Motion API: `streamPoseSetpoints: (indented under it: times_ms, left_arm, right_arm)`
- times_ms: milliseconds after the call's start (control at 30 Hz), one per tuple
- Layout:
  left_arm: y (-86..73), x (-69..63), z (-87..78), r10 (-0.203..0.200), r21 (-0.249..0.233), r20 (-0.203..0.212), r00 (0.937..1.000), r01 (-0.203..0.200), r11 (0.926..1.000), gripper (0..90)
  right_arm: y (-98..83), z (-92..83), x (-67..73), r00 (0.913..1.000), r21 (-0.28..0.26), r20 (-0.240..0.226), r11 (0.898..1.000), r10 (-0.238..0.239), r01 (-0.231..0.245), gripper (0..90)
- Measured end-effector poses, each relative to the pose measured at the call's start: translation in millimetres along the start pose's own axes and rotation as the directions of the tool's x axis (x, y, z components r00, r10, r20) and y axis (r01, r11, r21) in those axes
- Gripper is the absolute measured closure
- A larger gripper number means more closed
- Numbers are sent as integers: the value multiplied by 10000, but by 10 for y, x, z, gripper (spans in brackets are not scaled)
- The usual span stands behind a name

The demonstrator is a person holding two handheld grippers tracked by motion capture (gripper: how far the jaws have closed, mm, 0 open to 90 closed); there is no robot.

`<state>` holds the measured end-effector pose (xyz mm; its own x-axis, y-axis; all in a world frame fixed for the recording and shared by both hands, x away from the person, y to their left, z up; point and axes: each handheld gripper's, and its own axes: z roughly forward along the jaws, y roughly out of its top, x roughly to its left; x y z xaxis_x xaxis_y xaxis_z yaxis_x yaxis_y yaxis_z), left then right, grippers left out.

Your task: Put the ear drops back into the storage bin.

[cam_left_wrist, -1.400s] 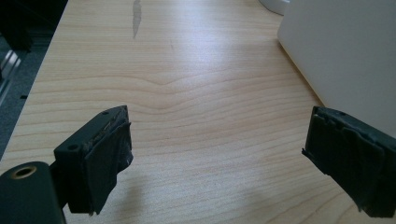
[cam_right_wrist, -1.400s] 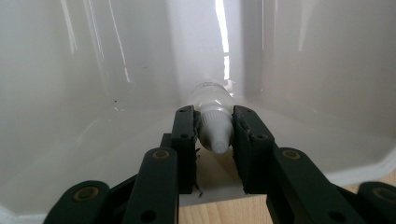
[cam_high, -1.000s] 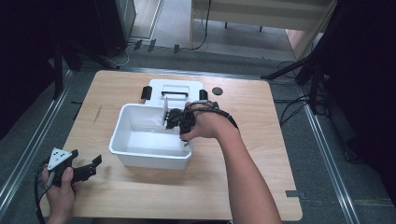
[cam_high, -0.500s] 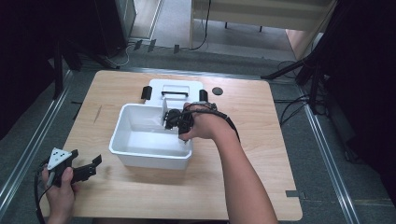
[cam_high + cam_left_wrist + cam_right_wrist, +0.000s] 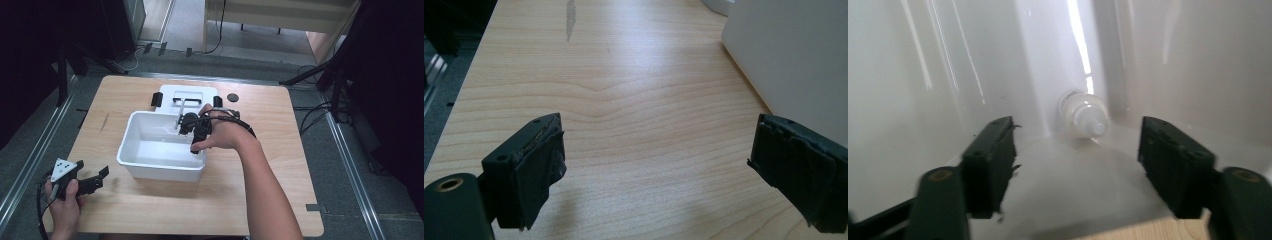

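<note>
Reaching right tongs (image 5: 1075,167) into white tub (image 5: 150,150), small bottle (image 5: 1083,116)

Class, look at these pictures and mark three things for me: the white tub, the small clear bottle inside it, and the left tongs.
white tub (image 5: 131,150): high view, on its left rim.
small clear bottle (image 5: 1087,116): right gripper view, on its body near the cap.
left tongs (image 5: 656,165): left gripper view, midway between the open jaw tips.

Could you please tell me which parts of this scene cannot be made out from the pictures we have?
- Small clear object in the white bin's corner: right gripper view, blurred, so what it is stays unclear.
- Right gripper: high view, the hand covers its body.
- White device behind the bin: high view, the bin rim hides its front.
- Small dark disc: high view, too small to identify.
</note>
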<state>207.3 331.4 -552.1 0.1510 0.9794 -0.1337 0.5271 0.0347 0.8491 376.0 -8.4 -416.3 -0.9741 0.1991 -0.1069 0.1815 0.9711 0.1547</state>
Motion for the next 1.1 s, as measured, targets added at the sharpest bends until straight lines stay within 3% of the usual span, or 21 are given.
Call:
streamPoseSetpoints:
  times_ms: [67,100,233,300,400,467,767,1100]
  left_arm:
    - [0,-2,1,-21,-18,-4,10000,21,10000,79]
    - [0,-2,1,-15,-18,-10,10000,15,10000,79]
    - [0,-2,2,16,-30,-30,10000,-16,10000,79]
    - [0,-3,1,16,-27,-37,10000,-16,10000,79]
    - [0,-4,1,28,-15,-42,10000,-28,10000,79]
    - [0,-5,2,34,-19,-46,10000,-34,10000,79]
    - [0,-8,2,69,8,-60,10000,-69,10000,79]
    - [1,-11,1,104,26,-70,9999,-104,9999,79]
  right_arm:
    - [-12,-48,6,9998,-142,5,9997,203,-203,268]
    - [-34,-120,-1,9995,-519,41,9982,316,-313,166]
    - [-77,-230,-4,9987,-1027,30,9934,516,-511,95]
    - [-127,-315,-6,9971,-1223,134,9898,754,-732,0]
    - [-176,-362,-6,9962,-1347,211,9876,842,-806,0]
    - [-276,-415,9,9950,-1545,619,9857,781,-678,0]
    - [-582,-472,11,9900,-1629,648,9801,1251,-1132,0]
    - [-953,-403,26,9818,-1599,585,9725,1805,-1693,0]
